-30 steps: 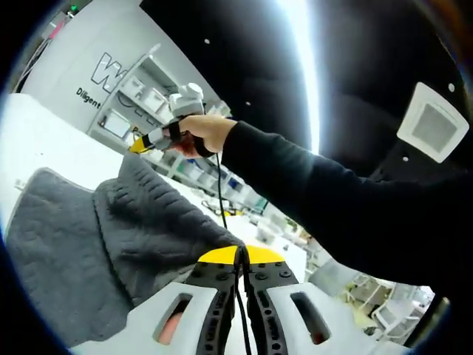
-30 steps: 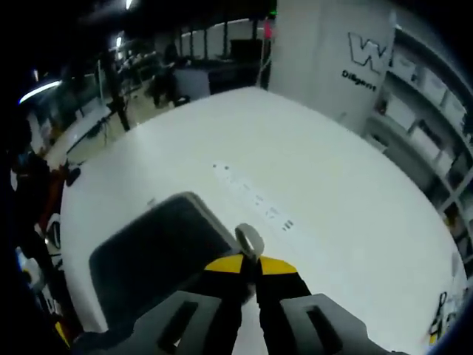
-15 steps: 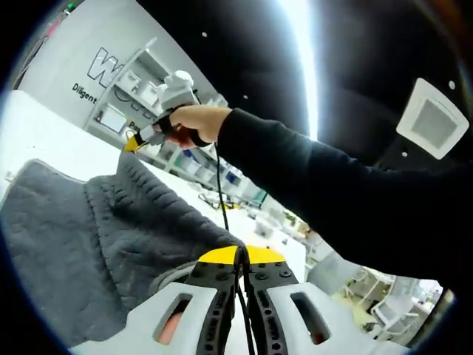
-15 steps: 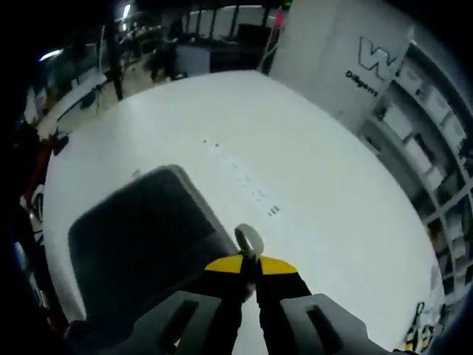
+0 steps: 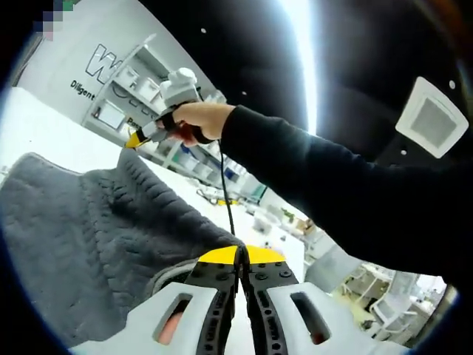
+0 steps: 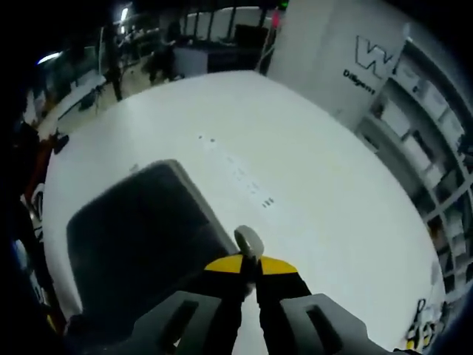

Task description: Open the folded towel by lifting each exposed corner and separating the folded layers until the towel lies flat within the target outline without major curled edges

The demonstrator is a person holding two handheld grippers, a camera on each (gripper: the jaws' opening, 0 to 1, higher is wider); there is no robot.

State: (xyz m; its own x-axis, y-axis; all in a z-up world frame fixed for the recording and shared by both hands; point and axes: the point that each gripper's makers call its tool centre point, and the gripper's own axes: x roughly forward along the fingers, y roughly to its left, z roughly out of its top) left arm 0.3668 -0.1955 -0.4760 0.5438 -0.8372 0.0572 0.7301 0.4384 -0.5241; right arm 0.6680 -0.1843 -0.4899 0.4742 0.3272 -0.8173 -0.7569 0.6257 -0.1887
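1. The left hand-held gripper (image 5: 240, 260) has its jaws pressed together on a corner of the grey towel (image 5: 81, 237).
2. The right hand-held gripper (image 6: 249, 268) is likewise clamped on another towel corner, held up by a hand (image 5: 198, 120).
3. The towel hangs stretched between both hand-held grippers, above the white surface (image 6: 310, 170).
4. Shelves (image 5: 140, 81) stand beyond the towel.

Lab or industrial workspace. Large white round-edged counter (image 6: 310, 185), grey wall panel with black logo lettering (image 6: 369, 63), open white shelving racks holding storage bins (image 5: 137, 92), dark ceiling with a long strip light (image 5: 303, 59) and a square white vent panel (image 5: 431, 118), more workbenches (image 6: 81, 89) in the dim background.
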